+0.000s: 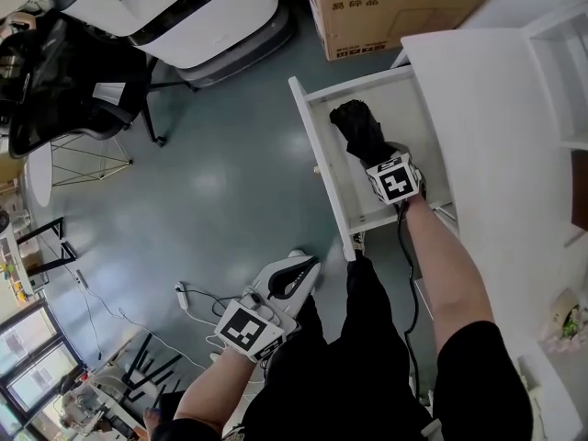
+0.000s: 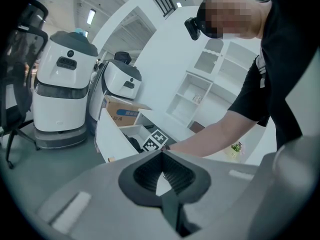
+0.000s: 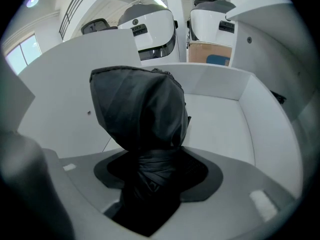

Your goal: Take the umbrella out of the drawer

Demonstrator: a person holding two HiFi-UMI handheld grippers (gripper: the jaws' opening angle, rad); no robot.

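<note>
Here, looking steeply down from the head camera, I see a grey-green floor (image 1: 220,191) filling most of the frame. A white cabinet (image 1: 496,136) runs down the right side. At the top edge stand 2 white machines (image 1: 184,7), a black office chair (image 1: 64,81) to their left and a cardboard box (image 1: 395,7) to their right.

A white drawer (image 1: 395,104) is pulled out of the cabinet toward the floor, and its inside is plain white. The black folded umbrella (image 1: 358,129) is inside this drawer, near the middle. Its bunched fabric end points toward the far wall of the drawer.

My right forearm (image 1: 450,265) reaches into the drawer. The right gripper (image 3: 152,176) points steeply down, with its marker cube facing up. Its jaws stand wide, and the wrapped, narrower part of the umbrella fills the space between them, with a pad against the fabric on each side. The umbrella's looser, fuller end rises in front of that camera, above the drawer floor.

The left gripper (image 2: 162,174) hangs low over the floor, well apart from the drawer, beside my leg. Its jaws are together with nothing between them.
</note>
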